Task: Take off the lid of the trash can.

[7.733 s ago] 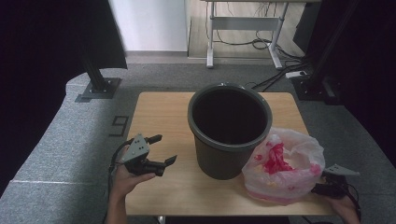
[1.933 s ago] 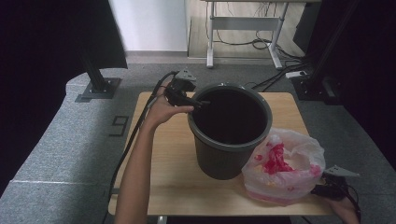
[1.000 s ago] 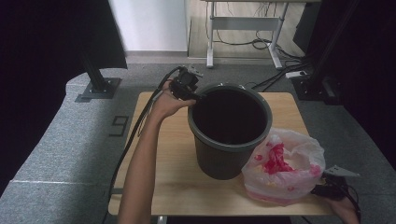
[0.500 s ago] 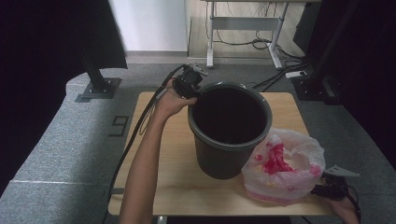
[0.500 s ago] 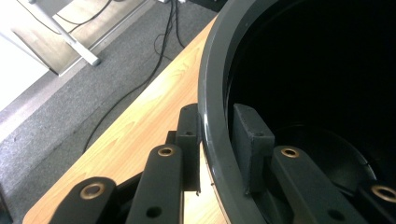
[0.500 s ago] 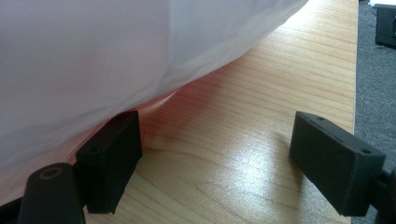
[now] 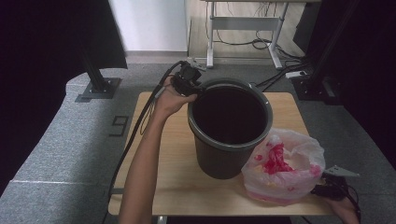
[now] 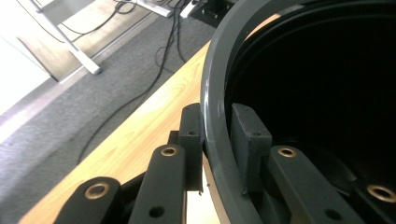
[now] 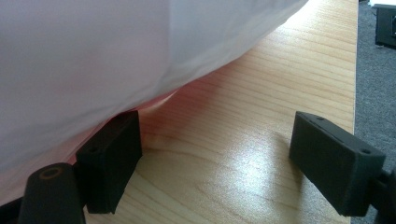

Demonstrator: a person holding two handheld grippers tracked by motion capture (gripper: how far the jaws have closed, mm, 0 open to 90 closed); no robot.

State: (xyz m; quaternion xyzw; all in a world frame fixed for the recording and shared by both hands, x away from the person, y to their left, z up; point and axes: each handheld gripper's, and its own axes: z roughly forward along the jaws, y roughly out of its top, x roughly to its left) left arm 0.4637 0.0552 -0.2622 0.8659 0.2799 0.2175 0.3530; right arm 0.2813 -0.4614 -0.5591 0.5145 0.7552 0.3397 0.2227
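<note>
A dark grey plastic bin stands upright in the middle of the wooden table, and its inside looks dark. My left gripper is at the bin's far-left rim. In the left gripper view its jaws have just been closing, one pad outside the wall and one inside, and both press on the rim. A white plastic bag with red contents lies right of the bin. My right gripper rests open at the table's front right. Its left pad sits against the bag.
The table's right edge runs close beside the right gripper. Beyond the table are grey carpet, a black stand base, white desk legs and floor cables. Bare wood lies left of the bin.
The left gripper, once at the table's front left, has gone to the bin's far-left rim and closed on it. The bag, bin and right gripper have stayed put.
</note>
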